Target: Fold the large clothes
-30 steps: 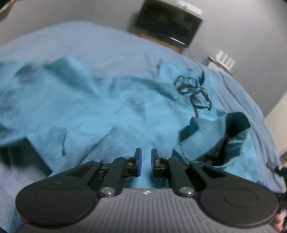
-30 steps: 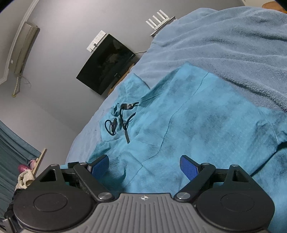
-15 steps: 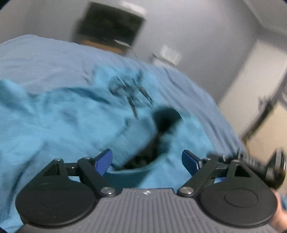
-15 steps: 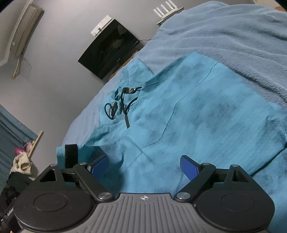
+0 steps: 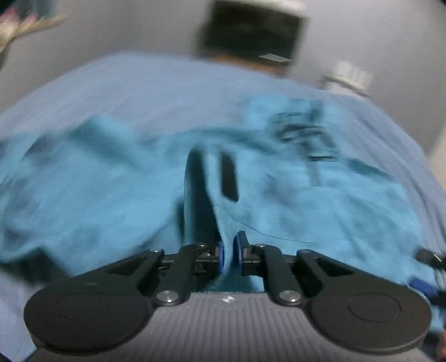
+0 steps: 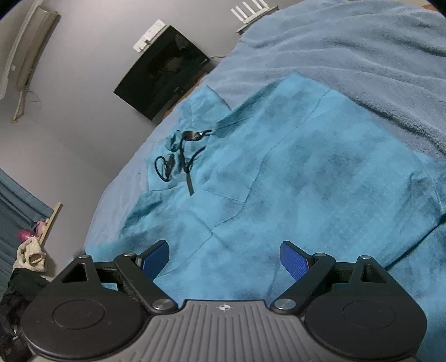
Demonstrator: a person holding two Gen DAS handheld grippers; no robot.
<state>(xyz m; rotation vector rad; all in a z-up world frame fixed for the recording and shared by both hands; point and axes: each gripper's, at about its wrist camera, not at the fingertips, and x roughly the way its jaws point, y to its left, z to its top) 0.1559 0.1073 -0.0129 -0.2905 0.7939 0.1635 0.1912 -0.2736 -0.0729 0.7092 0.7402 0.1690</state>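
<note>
A: Left gripper (image 5: 229, 254) first. Pads nearly together, pinching a ridge of the teal garment (image 5: 320, 211) that rises between them. Whole left view is motion-blurred, so which part of the garment it is, can't tell.

B: Pose?

A: Low over the bed (image 5: 139, 92), fingers aimed across it toward the far wall. Cloth runs up from the pinch as a narrow fold with two dark slots in it.

B: Right gripper (image 6: 224, 260)?

A: Spread wide, nothing between the blue pads (image 6: 294, 261). Held above the near part of the garment, tilted, looking down and along it. Can't tell if the tips touch cloth.

B: OK, now scene, big to small.

A: Bed with grey-blue blanket (image 6: 348, 47), bunched in ridges at upper right of right view. On it the garment (image 6: 320, 172) lies spread mostly flat, seams visible, near edge under the right gripper. Wall behind holds a dark TV (image 6: 164, 72). AC unit (image 6: 33, 44) high on the wall to the TV's left. White router (image 6: 251, 11) at the bed's far edge. Black drawcord (image 6: 181, 158) lies tangled on the garment's far end, toward the TV.

B: Cord in left view?

A: Dark smear only, upper right.
</note>
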